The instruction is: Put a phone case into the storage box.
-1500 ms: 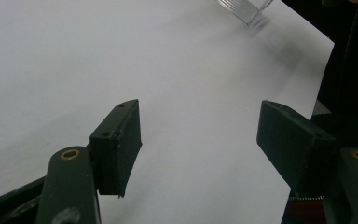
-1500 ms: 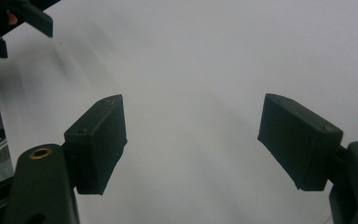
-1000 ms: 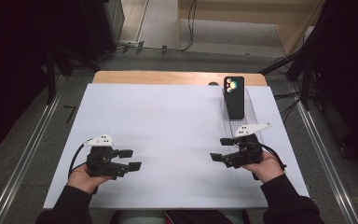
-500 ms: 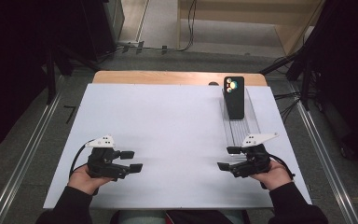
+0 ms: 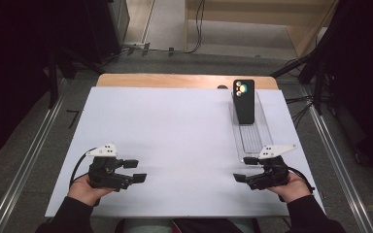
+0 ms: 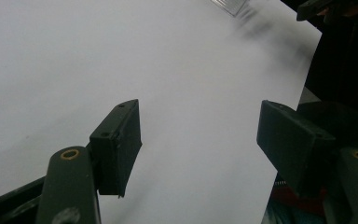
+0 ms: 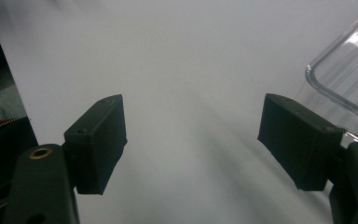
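In the right gripper view the clear plastic tray (image 7: 349, 88) is cut off at the frame's edge at about 2 o'clock, so just one rounded corner shows. In the left gripper view a blurred corner of it (image 6: 230, 5) sits at 12 o'clock, too soft to read. In the high view the person's forearms are cropped by the bottom edge.

The long clear tray (image 5: 252, 141) lies on the white table sheet (image 5: 175, 131) at about 3 o'clock from the sheet's middle, running away from the person. A black phone (image 5: 244, 101), camera lenses up, rests in its far end; the near end holds nothing.

The left gripper (image 5: 135, 171) sits at 7 o'clock, held low in the left hand (image 5: 85, 190), jaws pointing toward 3 o'clock. The right gripper (image 5: 244, 169) sits at 5 o'clock in the right hand (image 5: 291, 187), just beside the tray's near end, jaws pointing toward 9 o'clock. Both grippers' jaws stand wide apart with nothing between them.
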Demonstrator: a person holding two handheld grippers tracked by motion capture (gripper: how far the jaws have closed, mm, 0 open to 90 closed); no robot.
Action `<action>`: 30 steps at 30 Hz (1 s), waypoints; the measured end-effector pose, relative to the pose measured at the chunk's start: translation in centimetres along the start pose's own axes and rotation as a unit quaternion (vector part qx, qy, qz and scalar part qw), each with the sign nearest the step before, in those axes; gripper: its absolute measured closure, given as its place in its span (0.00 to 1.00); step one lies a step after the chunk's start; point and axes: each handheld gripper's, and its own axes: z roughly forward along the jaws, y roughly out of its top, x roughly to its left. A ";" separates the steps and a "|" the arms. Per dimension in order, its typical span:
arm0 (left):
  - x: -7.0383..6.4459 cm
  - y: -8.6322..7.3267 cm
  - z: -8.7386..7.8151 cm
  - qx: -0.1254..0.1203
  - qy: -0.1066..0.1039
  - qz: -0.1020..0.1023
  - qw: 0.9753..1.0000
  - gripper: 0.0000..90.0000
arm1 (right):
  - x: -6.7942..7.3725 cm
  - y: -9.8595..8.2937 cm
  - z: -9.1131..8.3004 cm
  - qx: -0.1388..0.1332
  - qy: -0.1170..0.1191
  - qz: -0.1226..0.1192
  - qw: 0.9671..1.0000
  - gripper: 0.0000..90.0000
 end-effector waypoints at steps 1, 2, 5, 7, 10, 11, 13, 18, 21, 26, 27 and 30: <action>0.0 0.0 0.0 0.001 0.000 0.001 1.000 0.34 | -0.1 -0.2 0.0 0.001 -0.001 0.002 1.000 0.24; 0.0 -0.1 0.0 0.002 -0.001 0.002 1.000 0.34 | -0.2 -0.2 -0.1 0.001 -0.001 0.002 1.000 0.24; -0.1 -0.1 0.0 0.003 -0.001 0.003 1.000 0.34 | -0.4 -0.5 -0.1 0.002 -0.003 0.008 1.000 0.24; -0.1 -0.1 0.1 0.004 -0.001 0.002 1.000 0.34 | -0.6 -0.5 0.0 0.002 -0.004 0.011 1.000 0.24; 0.0 -0.1 0.1 0.004 -0.003 0.002 1.000 0.34 | -0.8 -0.5 0.0 0.001 -0.005 0.015 1.000 0.24; 0.0 -0.1 0.1 0.004 -0.002 0.001 1.000 0.34 | -0.9 -0.6 0.0 0.000 -0.004 0.015 1.000 0.24; 0.0 -0.1 0.1 0.004 -0.004 -0.001 1.000 0.34 | -1.0 -0.6 0.0 0.000 -0.007 0.018 1.000 0.24; 0.0 -0.2 0.1 0.003 -0.005 -0.001 1.000 0.34 | -1.0 -0.6 0.1 0.001 -0.006 0.018 1.000 0.24; 0.1 -0.2 0.1 0.004 -0.004 -0.001 1.000 0.34 | -0.9 -0.6 0.1 0.002 -0.004 0.016 1.000 0.24; 0.1 -0.2 0.1 0.006 -0.003 0.000 1.000 0.34 | -1.0 -0.6 0.2 0.000 -0.002 0.016 1.000 0.24; 0.1 -0.2 0.1 0.006 -0.003 0.000 1.000 0.34 | -1.0 -0.6 0.2 0.000 -0.002 0.015 1.000 0.24; 0.0 -0.2 0.1 0.005 -0.004 0.000 1.000 0.34 | -1.0 -0.6 0.2 0.001 -0.002 0.015 1.000 0.24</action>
